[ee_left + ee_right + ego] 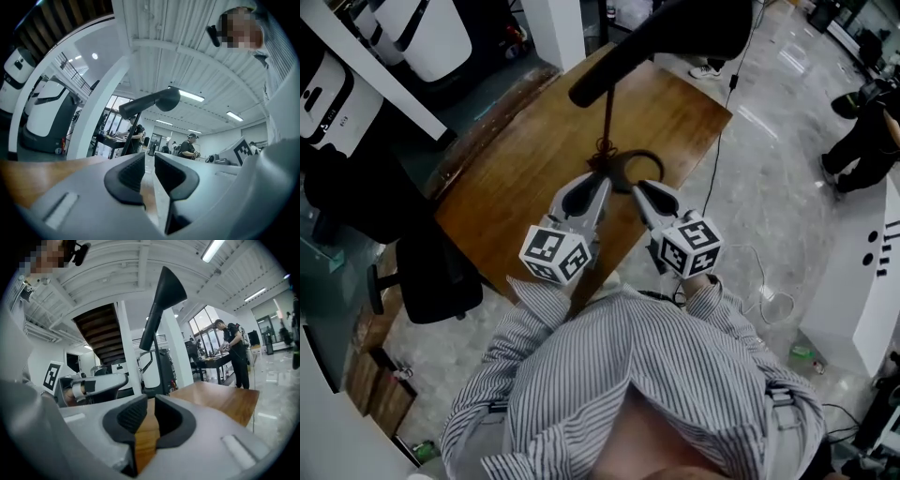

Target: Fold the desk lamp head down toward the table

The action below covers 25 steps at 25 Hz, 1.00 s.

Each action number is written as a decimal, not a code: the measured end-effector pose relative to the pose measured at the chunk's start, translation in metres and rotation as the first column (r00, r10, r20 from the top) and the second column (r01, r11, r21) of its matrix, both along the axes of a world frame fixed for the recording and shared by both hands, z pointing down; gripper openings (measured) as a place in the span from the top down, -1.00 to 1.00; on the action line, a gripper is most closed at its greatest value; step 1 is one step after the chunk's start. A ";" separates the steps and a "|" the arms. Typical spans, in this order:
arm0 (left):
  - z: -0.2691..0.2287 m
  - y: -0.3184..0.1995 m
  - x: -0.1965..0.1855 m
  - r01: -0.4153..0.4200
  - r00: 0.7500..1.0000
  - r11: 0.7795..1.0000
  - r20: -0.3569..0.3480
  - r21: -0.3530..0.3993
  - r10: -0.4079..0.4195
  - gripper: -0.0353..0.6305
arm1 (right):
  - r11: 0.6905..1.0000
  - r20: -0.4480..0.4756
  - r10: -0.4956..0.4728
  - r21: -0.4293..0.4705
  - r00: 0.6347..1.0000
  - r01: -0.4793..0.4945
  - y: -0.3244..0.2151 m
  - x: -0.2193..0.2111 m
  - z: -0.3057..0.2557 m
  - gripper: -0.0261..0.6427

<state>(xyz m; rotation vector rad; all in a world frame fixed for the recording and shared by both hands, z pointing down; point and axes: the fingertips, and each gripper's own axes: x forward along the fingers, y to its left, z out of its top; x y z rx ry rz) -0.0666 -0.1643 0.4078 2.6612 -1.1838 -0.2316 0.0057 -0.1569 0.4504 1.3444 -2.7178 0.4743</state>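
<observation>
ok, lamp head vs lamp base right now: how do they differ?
Shape: the lamp head is a long bar that widens toward one end; the lamp base looks like an open ring.
Pose: the head sits high on the pole and slants; the base lies flat on the table.
Access: the left gripper and right gripper are both by the base, neither at the head.
Shared: both are dark.

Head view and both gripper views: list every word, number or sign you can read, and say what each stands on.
No text reads clearly in any view.
White machine, head view's left edge: small dark print, too small to read.
Marker cubes on left gripper and right gripper: black-and-white square patterns, no letters.
White cabinet, head view's right edge: black marks, no readable word.
</observation>
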 end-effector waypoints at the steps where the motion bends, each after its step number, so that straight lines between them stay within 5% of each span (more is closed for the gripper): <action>1: -0.004 -0.005 -0.001 0.002 1.000 1.000 0.007 0.027 -0.002 0.71 | 1.000 -0.010 -0.008 0.011 1.000 0.008 -0.008 -0.002 -0.002 0.81; 12: -0.005 -0.045 -0.009 0.095 0.995 0.994 0.029 0.047 -0.097 0.68 | 0.985 -0.140 -0.083 0.140 0.987 0.103 -0.090 -0.022 -0.034 0.65; 25: -0.033 -0.079 -0.033 0.158 0.967 0.972 0.173 0.173 -0.188 0.56 | 0.967 -0.145 -0.149 0.185 0.978 0.175 -0.131 -0.050 -0.039 0.71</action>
